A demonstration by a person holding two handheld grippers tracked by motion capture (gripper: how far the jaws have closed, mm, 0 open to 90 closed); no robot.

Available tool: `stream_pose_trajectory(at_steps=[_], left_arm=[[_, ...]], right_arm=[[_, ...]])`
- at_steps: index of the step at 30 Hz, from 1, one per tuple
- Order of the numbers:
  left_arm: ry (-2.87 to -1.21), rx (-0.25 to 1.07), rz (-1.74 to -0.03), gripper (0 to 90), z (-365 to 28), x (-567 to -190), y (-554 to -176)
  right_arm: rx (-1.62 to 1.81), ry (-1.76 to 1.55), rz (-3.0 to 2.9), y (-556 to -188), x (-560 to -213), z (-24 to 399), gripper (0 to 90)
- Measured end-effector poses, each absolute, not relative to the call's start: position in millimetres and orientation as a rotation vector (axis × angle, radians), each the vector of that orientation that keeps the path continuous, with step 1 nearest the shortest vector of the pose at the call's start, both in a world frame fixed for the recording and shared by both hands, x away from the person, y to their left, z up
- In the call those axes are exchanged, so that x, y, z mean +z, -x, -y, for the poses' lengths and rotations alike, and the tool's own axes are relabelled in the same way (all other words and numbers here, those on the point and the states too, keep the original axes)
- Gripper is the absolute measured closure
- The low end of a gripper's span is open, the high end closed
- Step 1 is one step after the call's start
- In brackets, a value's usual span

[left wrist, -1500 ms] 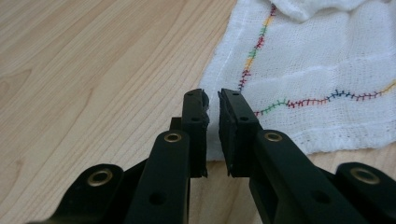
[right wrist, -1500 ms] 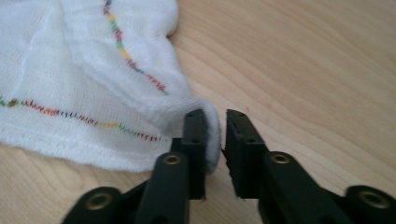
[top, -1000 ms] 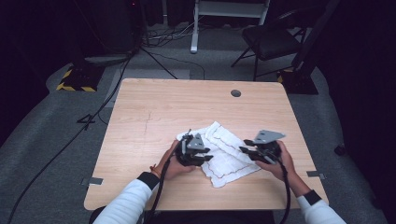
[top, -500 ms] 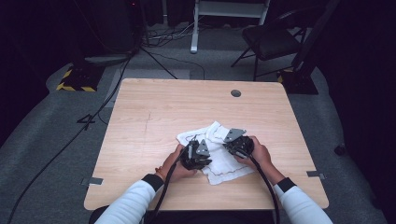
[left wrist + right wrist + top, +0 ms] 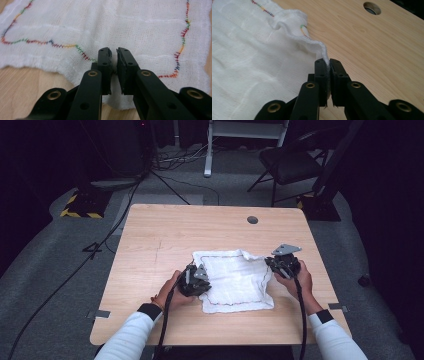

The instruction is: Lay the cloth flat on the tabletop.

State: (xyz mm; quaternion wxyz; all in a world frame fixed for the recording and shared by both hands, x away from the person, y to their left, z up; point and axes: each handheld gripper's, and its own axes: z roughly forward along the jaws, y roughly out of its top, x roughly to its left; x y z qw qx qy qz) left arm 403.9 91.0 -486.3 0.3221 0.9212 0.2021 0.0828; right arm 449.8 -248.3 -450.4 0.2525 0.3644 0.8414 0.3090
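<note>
Clearly I've got a light, limp gauze cloth (image 5: 233, 280) lying spread on the near middle of the desk (image 5: 165, 235), my left gripper (image 5: 113, 56) fingers pinched on its left hem and my right gripper (image 5: 326, 65) fingers clamped on its right edge, the best holds since it sags anywhere else.

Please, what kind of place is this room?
Probably a recording studio or lab: a light wooden table on grey carpet, black cables across the floor, a black folding chair, dark surroundings.

both tongs, left (image 5: 199, 281) and right (image 5: 278, 265), apparently clamped, forearms spread apart.
</note>
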Motion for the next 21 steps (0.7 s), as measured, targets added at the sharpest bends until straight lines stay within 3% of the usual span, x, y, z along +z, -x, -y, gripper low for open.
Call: stream_pose_trajectory(at_steps=[5,6,10,11,15,21], left_arm=[[-2.397,0.221,-0.563,79.0,-101.6,-486.6,-401.4],[-2.386,0.217,-0.555,76.9,-104.1,-486.0,-400.2],[-2.325,0.23,-0.575,60.6,-109.2,-479.6,-395.5],[-2.306,0.243,-0.582,60.6,-110.0,-477.2,-394.4],[-2.259,0.32,-0.625,42.4,-109.1,-470.8,-397.0],[-2.296,0.294,-0.659,29.6,-100.5,-480.1,-404.1]], right_arm=[[0.796,-1.075,-2.225,-454.6,-453.2,261.2,79.9],[0.773,-1.097,-2.205,-455.7,-454.3,264.5,75.0],[0.825,-1.137,-2.202,-450.8,-450.7,278.2,63.5],[0.825,-1.137,-2.202,-450.8,-450.7,278.2,63.5],[0.933,-1.052,-2.279,-433.2,-442.6,279.6,54.8],[0.834,-0.887,-2.463,-401.5,-460.8,267.3,46.2]])
